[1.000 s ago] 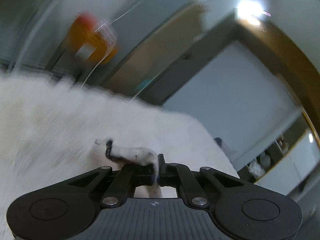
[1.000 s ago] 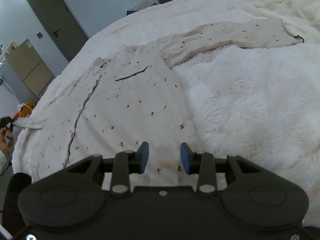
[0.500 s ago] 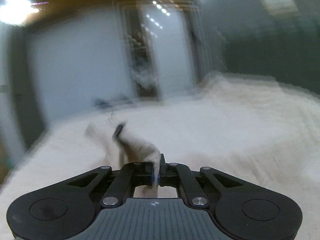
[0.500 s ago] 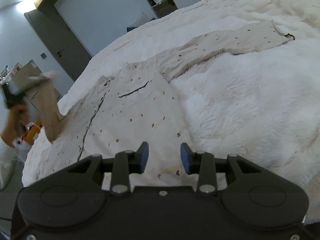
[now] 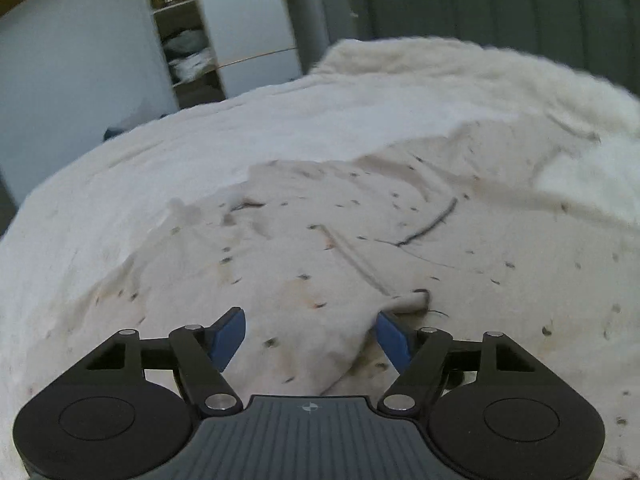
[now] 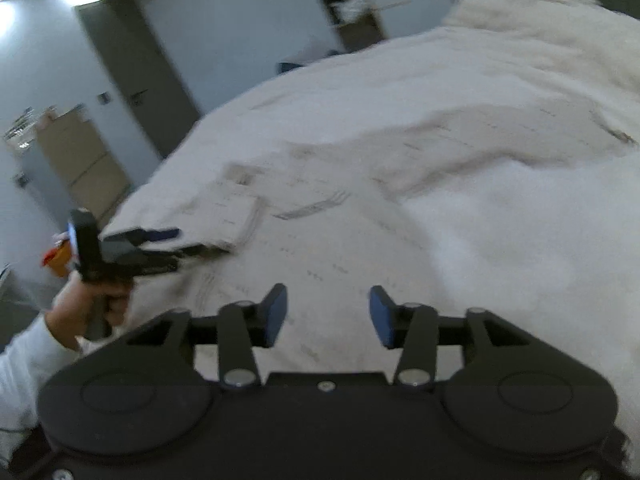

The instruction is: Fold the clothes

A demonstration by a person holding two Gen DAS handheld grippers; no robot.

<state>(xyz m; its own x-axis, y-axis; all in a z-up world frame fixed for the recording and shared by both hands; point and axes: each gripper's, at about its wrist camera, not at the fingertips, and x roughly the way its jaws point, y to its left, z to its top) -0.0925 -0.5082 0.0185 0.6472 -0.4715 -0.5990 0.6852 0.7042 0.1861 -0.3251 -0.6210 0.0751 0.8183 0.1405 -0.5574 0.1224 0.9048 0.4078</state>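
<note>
At the left edge of the bed [image 6: 500, 240], a hand [image 6: 86, 300] in a white sleeve [image 6: 24, 360] held the left hand-held gripper [image 5: 310, 330], its jaws opening over the shirt [image 5: 360, 248] with a folded sleeve lying between the blue pads [image 5: 230, 334], unpressed. The speckled cream shirt lay spread across the bed's fluffy white cover, one sleeve stretched toward the bed's far right. The right hand-held gripper [image 6: 328, 314] hung above the shirt's near hem, jaws opening, gripping nothing.
</note>
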